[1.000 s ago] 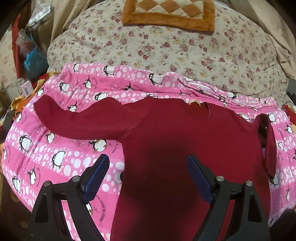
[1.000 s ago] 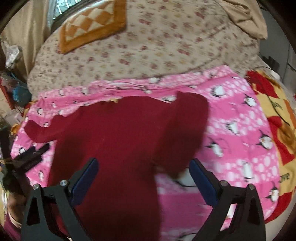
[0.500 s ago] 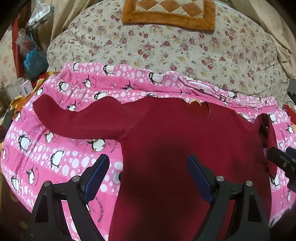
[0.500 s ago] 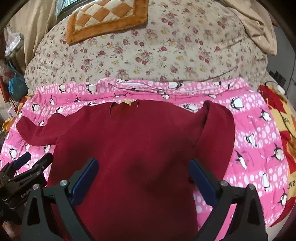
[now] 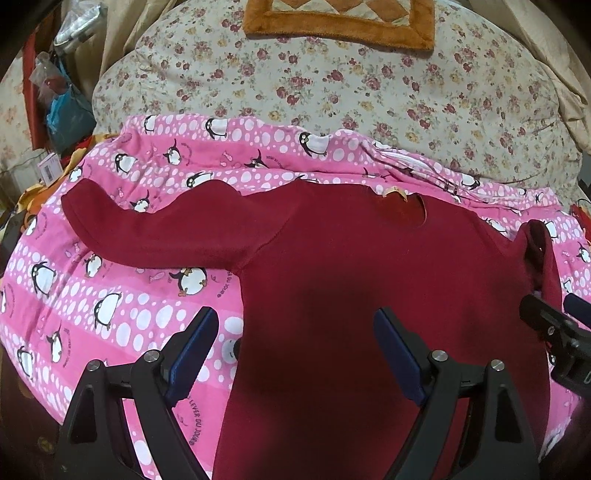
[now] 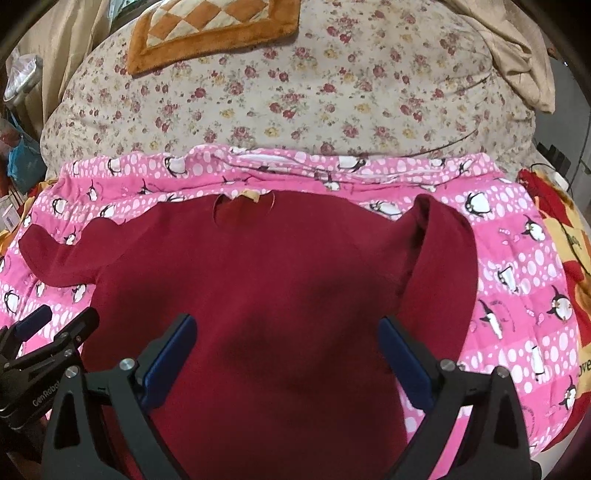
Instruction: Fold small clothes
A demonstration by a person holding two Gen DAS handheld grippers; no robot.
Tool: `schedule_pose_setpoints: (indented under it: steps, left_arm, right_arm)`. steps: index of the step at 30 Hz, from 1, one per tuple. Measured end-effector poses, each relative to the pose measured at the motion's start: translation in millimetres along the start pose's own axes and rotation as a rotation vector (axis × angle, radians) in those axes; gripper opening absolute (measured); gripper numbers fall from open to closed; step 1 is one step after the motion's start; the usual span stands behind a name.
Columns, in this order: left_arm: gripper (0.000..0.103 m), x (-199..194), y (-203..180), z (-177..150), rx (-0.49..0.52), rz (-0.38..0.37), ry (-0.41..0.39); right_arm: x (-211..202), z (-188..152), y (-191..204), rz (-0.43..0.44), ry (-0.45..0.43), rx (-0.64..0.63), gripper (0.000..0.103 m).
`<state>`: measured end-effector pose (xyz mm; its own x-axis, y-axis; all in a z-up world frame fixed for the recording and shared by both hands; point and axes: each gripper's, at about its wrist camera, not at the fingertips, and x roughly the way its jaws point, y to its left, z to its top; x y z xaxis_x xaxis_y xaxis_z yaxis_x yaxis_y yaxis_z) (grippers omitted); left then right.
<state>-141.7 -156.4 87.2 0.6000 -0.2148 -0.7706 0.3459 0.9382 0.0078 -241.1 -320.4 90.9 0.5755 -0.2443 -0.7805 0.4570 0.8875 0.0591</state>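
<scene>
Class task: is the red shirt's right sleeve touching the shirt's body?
Touching. Right wrist view: the right sleeve lies folded against the red shirt body, no gap.

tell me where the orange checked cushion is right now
The orange checked cushion lies at the far end of the floral quilt, top left in the right wrist view, well beyond the red sweater spread on the penguin blanket.

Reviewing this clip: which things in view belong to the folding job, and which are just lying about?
Belongs to the job:
- dark red long-sleeved top, spread flat, right sleeve folded down along the body, left sleeve out sideways
- left gripper, open, holding nothing
- right gripper, open, holding nothing

Just lying about:
- pink penguin blanket under the top
- floral quilt
- orange checked cushion
</scene>
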Motion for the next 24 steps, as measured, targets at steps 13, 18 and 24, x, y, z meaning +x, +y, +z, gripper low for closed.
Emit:
schedule_pose_setpoints:
  steps: [13,18,24]
  left_arm:
    - [0.069,4,0,0,-0.005,-0.012,0.006]
    - [0.069,6,1,-1,-0.006,-0.007,0.013]
    - [0.069,12,9,3,-0.017,0.008,0.016]
  right_arm:
    - [8,-2,7,-0.017,0.006,-0.014,0.100]
    - [9,-1,7,-0.016,0.005,-0.014,0.100]
    - [16,2,14,-0.018,0.006,-0.028,0.100]
